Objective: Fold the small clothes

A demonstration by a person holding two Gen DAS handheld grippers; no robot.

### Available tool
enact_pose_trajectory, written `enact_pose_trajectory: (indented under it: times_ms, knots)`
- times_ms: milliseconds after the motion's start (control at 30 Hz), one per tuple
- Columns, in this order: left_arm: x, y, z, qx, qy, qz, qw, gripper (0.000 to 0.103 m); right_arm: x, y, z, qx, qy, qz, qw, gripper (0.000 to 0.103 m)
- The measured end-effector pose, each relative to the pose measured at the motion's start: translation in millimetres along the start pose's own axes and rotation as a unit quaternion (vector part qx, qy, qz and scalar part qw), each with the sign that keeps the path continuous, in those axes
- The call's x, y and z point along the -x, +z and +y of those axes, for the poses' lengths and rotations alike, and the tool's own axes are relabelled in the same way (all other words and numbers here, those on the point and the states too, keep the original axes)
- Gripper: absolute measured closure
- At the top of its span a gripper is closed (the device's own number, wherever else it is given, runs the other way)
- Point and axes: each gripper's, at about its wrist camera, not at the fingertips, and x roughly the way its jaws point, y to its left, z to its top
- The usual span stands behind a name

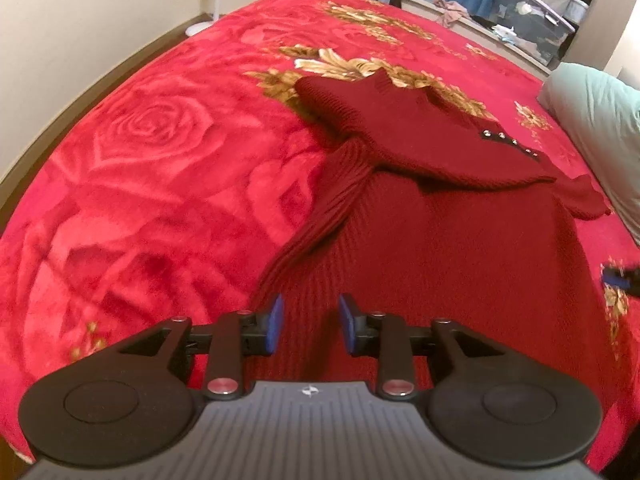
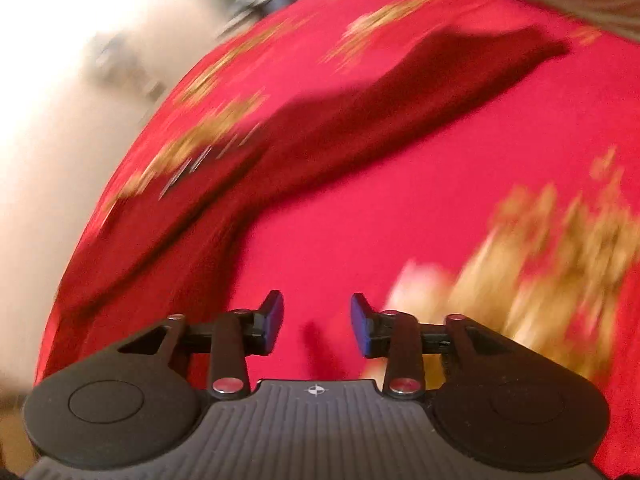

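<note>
Under my left gripper (image 1: 311, 322): sweater (image 1: 440, 240), long way pointing far; jaws apart, empty. Right gripper (image 2: 317, 320) off right, empty too.

L cam close over sweater (image 1: 440, 240), R cam blurred, lower, both facing bedspread (image 2: 400, 220)
</note>
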Motion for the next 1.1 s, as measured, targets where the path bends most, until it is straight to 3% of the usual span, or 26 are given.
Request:
enact_pose_trajectory:
  times_ms: [100, 167, 367, 433, 467, 533, 600, 700, 767, 900, 967, 1033, 1100]
  knots:
    - [6, -13, 11, 0.010, 0.004, 0.008, 0.9999, 0.067, 10, -44, 27, 0.036, 0.000, 0.036, 0.999, 0.058]
    - [9, -23, 20, 0.019, 0.011, 0.015, 0.9996, 0.065, 19, -68, 40, 0.061, -0.014, 0.039, 0.997, 0.058]
    - [6, -50, 36, 0.046, -0.002, 0.053, 0.9975, 0.064, 40, -96, 53, 0.073, -0.042, 0.044, 0.996, 0.058]
    - [1, -57, 33, 0.042, 0.007, 0.065, 0.9970, 0.064, 43, -102, 56, 0.081, -0.055, 0.044, 0.994, 0.077]
    - [0, -61, 33, 0.044, 0.011, 0.071, 0.9965, 0.064, 42, -105, 59, 0.082, -0.058, 0.043, 0.994, 0.081]
    - [1, -67, 31, 0.050, 0.015, 0.076, 0.9957, 0.065, 47, -104, 55, 0.069, -0.056, 0.040, 0.995, 0.095]
    - [7, -71, 26, 0.044, 0.012, 0.072, 0.9963, 0.086, 58, -95, 49, 0.048, -0.048, 0.034, 0.997, 0.097]
    - [26, -72, 14, 0.031, -0.004, 0.048, 0.9984, 0.090, 96, -74, 46, 0.024, -0.010, 0.001, 1.000, 0.098]
    - [51, -73, 2, 0.035, -0.043, 0.020, 0.9983, 0.091, 128, -59, 47, 0.024, 0.009, -0.017, 1.000, 0.099]
    - [93, -93, -29, 0.040, -0.126, -0.016, 0.9910, 0.091, 193, -36, 44, 0.033, 0.000, -0.048, 0.998, 0.100]
    - [97, -109, -40, 0.039, -0.149, -0.011, 0.9881, 0.090, 218, -28, 34, 0.032, -0.016, -0.064, 0.997, 0.100]
    - [84, -125, -42, 0.053, -0.144, 0.017, 0.9881, 0.089, 226, -25, 20, 0.023, -0.040, -0.063, 0.997, 0.100]
    - [69, -134, -36, 0.079, -0.123, 0.053, 0.9878, 0.088, 205, -32, 8, 0.032, -0.077, -0.019, 0.996, 0.099]
